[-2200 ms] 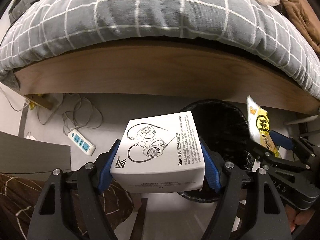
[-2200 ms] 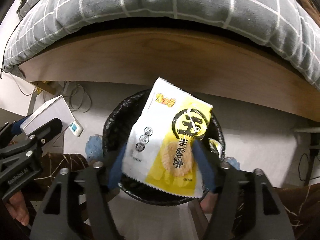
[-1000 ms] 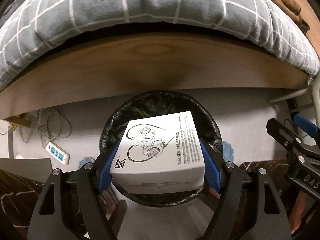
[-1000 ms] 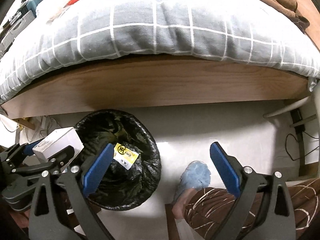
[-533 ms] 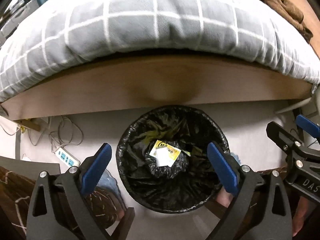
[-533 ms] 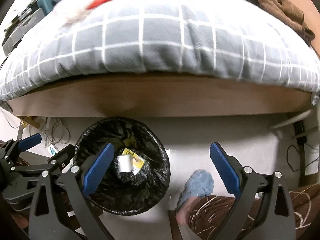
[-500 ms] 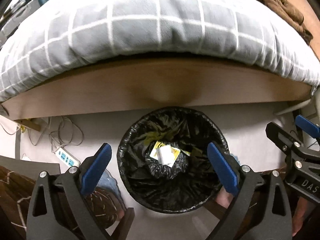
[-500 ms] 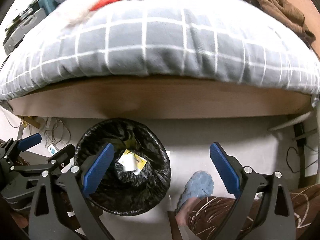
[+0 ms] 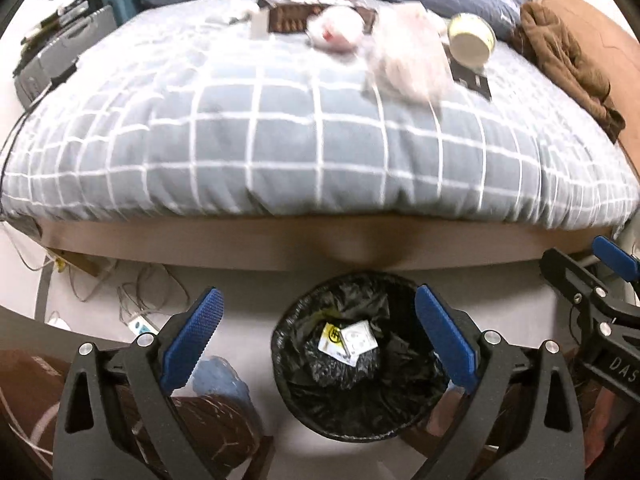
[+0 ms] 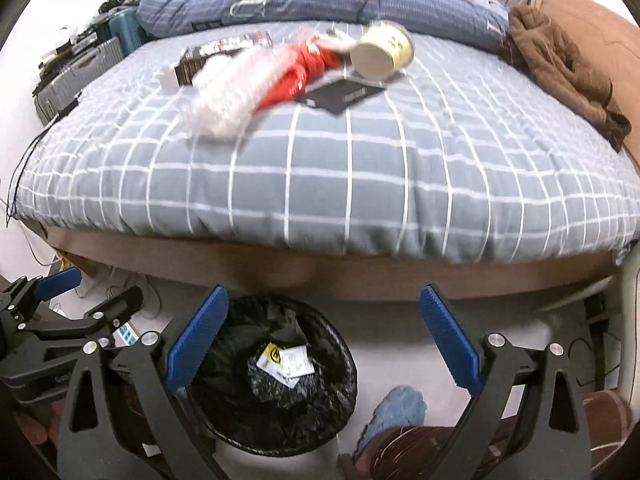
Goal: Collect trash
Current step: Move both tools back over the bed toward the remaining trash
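Left wrist: left tool (image 9: 316,334) wide open, empty, above the trash bin (image 9: 362,412). White box (image 9: 359,337) and yellow wrapper (image 9: 333,336) lie inside the bin (touching). Right tool (image 10: 322,340) also spread, empty, beside the bin.

both grippers spread wide, nothing between the fingers

the left gripper (image 9: 318,334) has its blue-padded fingers (image 9: 192,336) far apart and bare. the right gripper (image 10: 322,338) is spread just as wide, its pads (image 10: 448,346) holding nothing. the two sit side by side, each showing at the edge of the other's view. the person's legs in brown patterned trousers (image 10: 404,454) and a blue slipper (image 10: 396,406) show just below the right gripper's fingers.
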